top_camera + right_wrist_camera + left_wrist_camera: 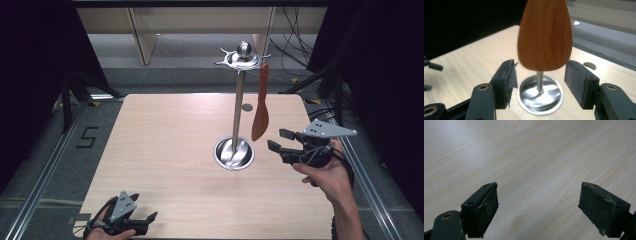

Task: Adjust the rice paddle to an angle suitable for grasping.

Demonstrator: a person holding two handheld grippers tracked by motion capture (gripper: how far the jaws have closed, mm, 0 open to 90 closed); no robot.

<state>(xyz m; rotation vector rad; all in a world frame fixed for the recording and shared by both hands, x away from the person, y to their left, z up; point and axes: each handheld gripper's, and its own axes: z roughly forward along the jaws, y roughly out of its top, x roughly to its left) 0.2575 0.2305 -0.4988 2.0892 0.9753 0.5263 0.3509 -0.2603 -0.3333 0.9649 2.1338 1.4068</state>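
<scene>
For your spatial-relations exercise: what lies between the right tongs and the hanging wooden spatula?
Nothing: in the high view, a bare gap separates the open right tongs from the wooden spatula hanging on the metal stand.

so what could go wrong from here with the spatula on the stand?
1. The spatula hangs free from a hook on the stand; the open right gripper sits right beside its blade and could nudge it swinging or off the hook.
2. The stand is a thin pole on a small round base; a sideways knock might tip it.
</scene>
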